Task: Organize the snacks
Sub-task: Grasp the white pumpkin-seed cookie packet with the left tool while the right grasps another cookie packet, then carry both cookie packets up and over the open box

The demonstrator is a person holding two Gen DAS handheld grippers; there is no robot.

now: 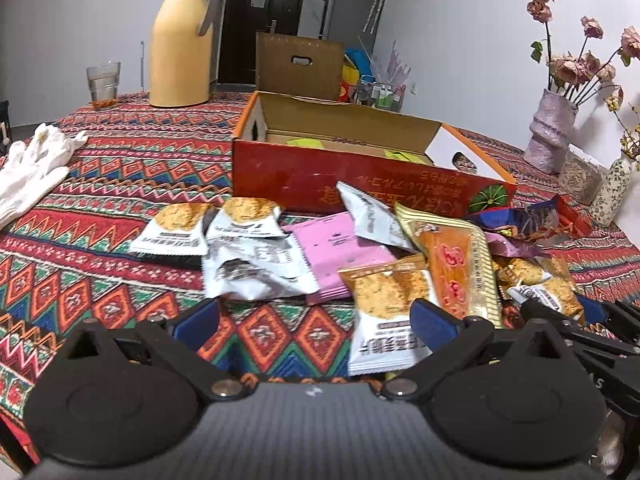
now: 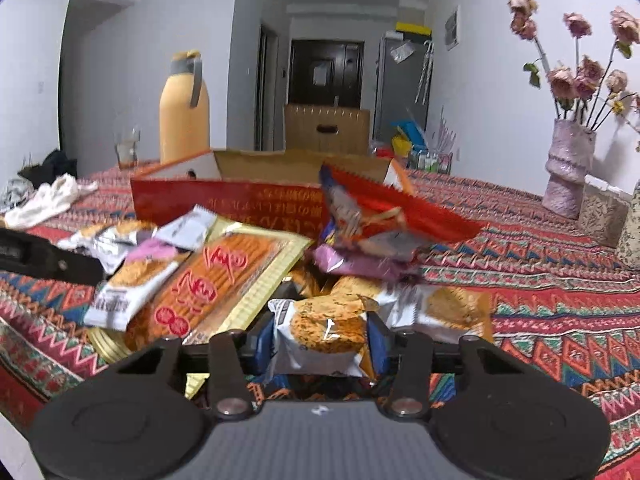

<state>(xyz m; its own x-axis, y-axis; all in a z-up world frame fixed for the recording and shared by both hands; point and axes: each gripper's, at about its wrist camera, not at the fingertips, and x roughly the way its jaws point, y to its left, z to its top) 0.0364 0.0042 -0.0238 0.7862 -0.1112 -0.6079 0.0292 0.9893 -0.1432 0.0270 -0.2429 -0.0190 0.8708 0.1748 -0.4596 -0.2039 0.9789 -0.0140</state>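
Left gripper (image 1: 316,316): black two-finger tongs with blue pads, jaws wide apart and holding nothing; its right pad lies against the near edge of an orange-and-white cracker packet (image 1: 386,304).

Right gripper (image 2: 320,340): jaws partly drawn in, blue pads pressing both sides of a small white packet printed with a round brown cracker (image 2: 322,332), at the near edge of the heap.

Snack heap (image 1: 360,248): loose packets piled on the cloth just in front of the box; it includes white cracker packets on the left, a flat pink packet (image 1: 340,248), a long gold-edged orange biscuit pack (image 1: 456,268) and a blue-and-red crinkled bag (image 1: 520,220) on the right.

Box (image 1: 360,176): red open-topped cardboard carton with an orange rim, beyond the heap; yellow-green pieces show inside it.

Table (image 1: 100,208): covered by a red patterned woven cloth.

Far left: yellow thermos jug (image 1: 180,40), clear glass tumbler (image 1: 103,82), white cotton gloves (image 1: 32,168).

Far right: lilac vase of dried pink roses (image 1: 550,132).
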